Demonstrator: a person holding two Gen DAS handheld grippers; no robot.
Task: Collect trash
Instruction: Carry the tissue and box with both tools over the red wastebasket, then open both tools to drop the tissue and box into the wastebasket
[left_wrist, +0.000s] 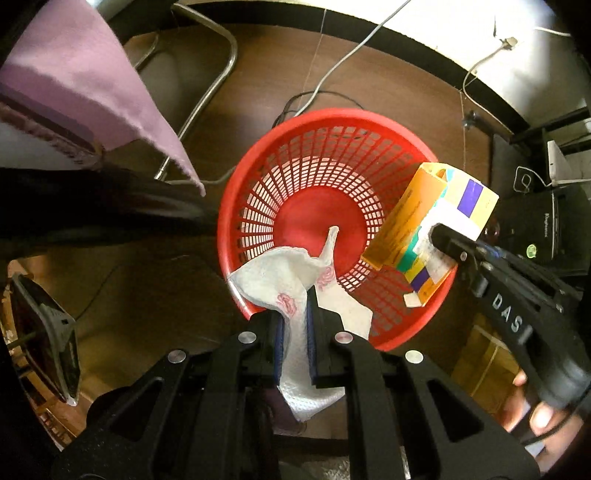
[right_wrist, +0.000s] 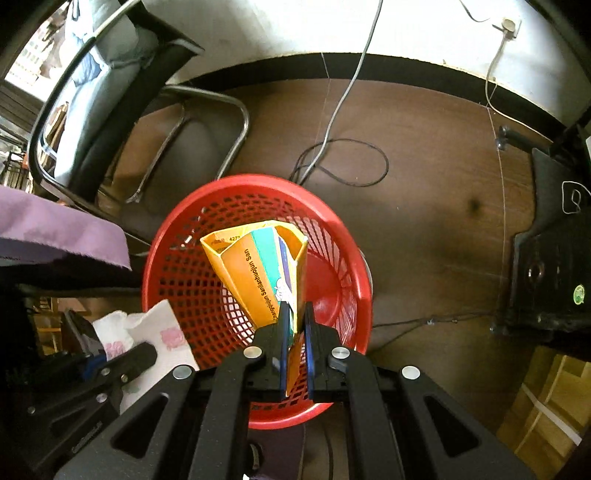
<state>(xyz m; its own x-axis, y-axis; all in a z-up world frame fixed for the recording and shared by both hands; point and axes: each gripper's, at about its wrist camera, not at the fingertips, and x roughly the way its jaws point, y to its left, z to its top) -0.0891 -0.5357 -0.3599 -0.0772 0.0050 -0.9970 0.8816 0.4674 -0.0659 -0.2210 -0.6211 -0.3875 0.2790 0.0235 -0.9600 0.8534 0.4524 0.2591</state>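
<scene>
A red mesh waste basket (left_wrist: 325, 125) (right_wrist: 177, 258) stands on the brown floor below both grippers. My left gripper (left_wrist: 295, 314) points straight down over the basket's near rim, shut on a crumpled white paper napkin with pink print (left_wrist: 277, 280) (right_wrist: 162, 332). My right gripper (right_wrist: 295, 314) (left_wrist: 439, 236) is shut on an orange, opened cardboard box (right_wrist: 258, 273) (left_wrist: 406, 221), which hangs over the basket's right side. The basket's bottom shows bare red.
A metal-framed chair (right_wrist: 110, 92) stands at the left behind the basket. Cables (right_wrist: 343, 158) lie on the floor beyond it. A purple cloth (left_wrist: 81, 81) hangs off a table edge at the left. Dark equipment (right_wrist: 546, 266) and a cardboard carton (right_wrist: 546, 406) sit at the right.
</scene>
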